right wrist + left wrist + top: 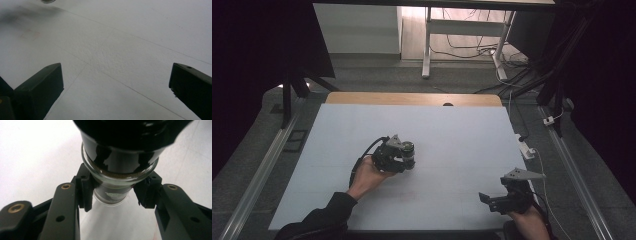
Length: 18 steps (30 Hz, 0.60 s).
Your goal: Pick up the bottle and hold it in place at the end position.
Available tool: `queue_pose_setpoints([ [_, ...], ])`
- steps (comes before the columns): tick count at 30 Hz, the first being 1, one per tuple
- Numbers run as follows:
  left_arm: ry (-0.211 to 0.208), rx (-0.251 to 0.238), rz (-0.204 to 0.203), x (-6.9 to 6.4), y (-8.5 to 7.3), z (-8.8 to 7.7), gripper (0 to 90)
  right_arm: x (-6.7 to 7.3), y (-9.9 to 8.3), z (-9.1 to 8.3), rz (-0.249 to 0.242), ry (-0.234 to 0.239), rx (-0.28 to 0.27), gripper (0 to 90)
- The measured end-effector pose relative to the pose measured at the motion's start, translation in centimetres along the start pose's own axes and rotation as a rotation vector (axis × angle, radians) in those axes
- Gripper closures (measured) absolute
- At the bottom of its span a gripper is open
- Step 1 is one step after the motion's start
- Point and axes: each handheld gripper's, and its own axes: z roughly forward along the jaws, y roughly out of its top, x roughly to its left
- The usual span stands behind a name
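While the left hand (367,175) sits mid-table, the left gripper (404,156) has its jaws pinched on a small glass jar (408,154) with a dark cap, held just above the white table (452,135), left of centre. Left gripper view: pads (86,188) clamp the jar (117,177) at its lower end; brownish contents line the glass. Right gripper (492,201) is near the table's front right corner, well apart from the jar, jaws spread wide, nothing between them but bare table (120,50).

Lab (rails (259,172), cables (472,47))
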Motion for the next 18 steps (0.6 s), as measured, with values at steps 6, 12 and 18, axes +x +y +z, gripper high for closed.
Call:
queue_pose_setpoints([
  [6,0.021,-0.003,-0.015,1.0,0.9,0.4,53.4,0.0,0.0,0.0,0.003,0.0,-0.001,0.0],
  [12,0.035,-0.024,-0.035,1.8,2.0,1.0,53.4,0.0,0.0,0.0,0.005,0.001,-0.001,0.0],
  [18,0.06,-0.031,-0.022,2.5,3.2,1.6,53.4,-0.1,0.0,0.0,0.007,0.002,-0.001,0.0],
])
